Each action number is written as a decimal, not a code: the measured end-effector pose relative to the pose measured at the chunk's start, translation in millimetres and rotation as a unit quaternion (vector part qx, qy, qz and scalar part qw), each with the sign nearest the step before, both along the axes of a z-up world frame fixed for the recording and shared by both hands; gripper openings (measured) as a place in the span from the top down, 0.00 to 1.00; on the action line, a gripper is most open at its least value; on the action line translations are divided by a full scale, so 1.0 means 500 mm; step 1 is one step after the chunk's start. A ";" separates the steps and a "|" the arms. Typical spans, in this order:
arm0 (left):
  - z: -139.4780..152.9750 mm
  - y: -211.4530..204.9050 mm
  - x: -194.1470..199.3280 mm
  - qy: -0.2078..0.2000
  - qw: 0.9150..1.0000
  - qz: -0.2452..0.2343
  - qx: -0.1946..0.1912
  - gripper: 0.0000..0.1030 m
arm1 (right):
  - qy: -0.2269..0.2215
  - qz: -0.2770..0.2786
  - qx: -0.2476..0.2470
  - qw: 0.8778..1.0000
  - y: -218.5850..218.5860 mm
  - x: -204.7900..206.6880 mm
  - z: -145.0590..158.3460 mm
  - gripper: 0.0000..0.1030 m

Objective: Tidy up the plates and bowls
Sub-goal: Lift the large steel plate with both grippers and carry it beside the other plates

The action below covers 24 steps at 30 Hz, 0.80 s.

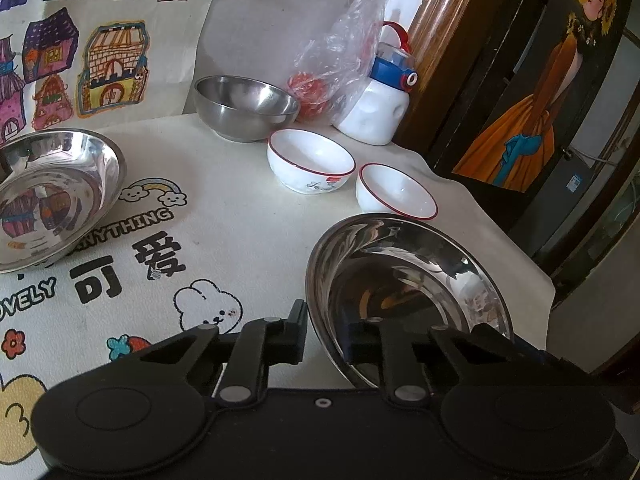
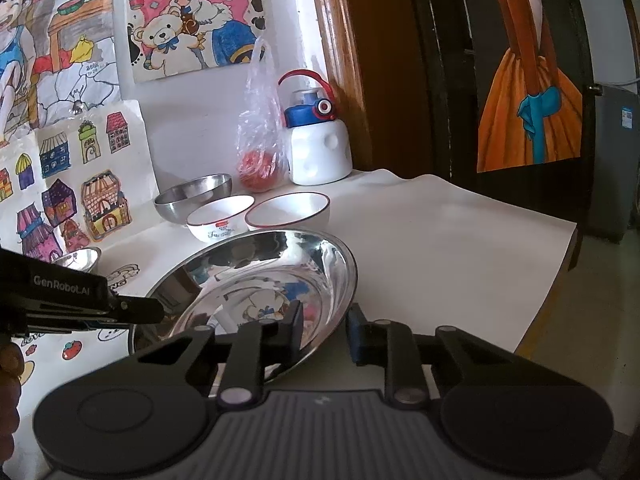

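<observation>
A shiny steel plate (image 1: 400, 280) lies on the tablecloth at the near right, and both grippers hold it. My left gripper (image 1: 328, 332) is shut on its near-left rim, one finger outside and one inside the dish. My right gripper (image 2: 326, 330) is shut on the same steel plate (image 2: 272, 276) at its near-right rim. The left gripper (image 2: 140, 310) also shows at the plate's left edge in the right wrist view. A second steel plate (image 1: 52, 200) rests at the far left. Behind stand a steel bowl (image 1: 244, 106) and two white red-rimmed bowls (image 1: 310, 160) (image 1: 396, 192).
A white bottle with a blue lid (image 1: 376, 96) and a plastic bag holding something red (image 1: 320, 88) stand at the back by the wall. The table's edge (image 2: 552, 280) drops off on the right, beside a dark door. Drawings hang on the wall.
</observation>
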<state>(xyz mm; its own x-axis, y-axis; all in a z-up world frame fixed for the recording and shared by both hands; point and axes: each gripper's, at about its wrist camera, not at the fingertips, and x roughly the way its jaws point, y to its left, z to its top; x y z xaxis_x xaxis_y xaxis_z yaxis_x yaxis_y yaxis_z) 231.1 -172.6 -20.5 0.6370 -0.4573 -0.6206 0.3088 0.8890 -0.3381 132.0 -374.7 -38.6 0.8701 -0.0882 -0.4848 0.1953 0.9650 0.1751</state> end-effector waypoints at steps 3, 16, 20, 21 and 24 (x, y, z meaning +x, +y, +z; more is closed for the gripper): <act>0.000 0.004 -0.003 0.000 1.000 -0.002 -0.003 0.83 | 0.000 0.001 0.002 1.000 0.001 -0.005 0.001 0.76; 0.026 0.063 -0.055 -0.032 0.999 0.013 -0.012 0.84 | -0.022 0.036 -0.024 0.999 0.080 -0.019 0.058 0.77; 0.052 0.112 -0.065 -0.050 0.998 0.034 -0.016 0.84 | -0.036 0.069 -0.028 0.997 0.135 0.006 0.088 0.77; 0.059 0.127 -0.067 -0.056 0.997 0.041 -0.015 0.84 | -0.039 0.080 -0.031 0.996 0.154 0.015 0.097 0.77; 0.078 0.179 -0.066 -0.068 0.995 0.069 -0.010 0.84 | -0.049 0.113 -0.040 0.992 0.216 0.048 0.115 0.77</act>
<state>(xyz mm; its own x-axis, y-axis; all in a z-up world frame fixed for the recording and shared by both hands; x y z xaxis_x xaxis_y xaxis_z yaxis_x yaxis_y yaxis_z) 198.4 -82.9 18.5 0.7722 -0.3710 -0.5159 0.2276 0.9195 -0.3205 156.0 -266.6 19.0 0.9145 0.0802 -0.3966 -0.0425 0.9938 0.1030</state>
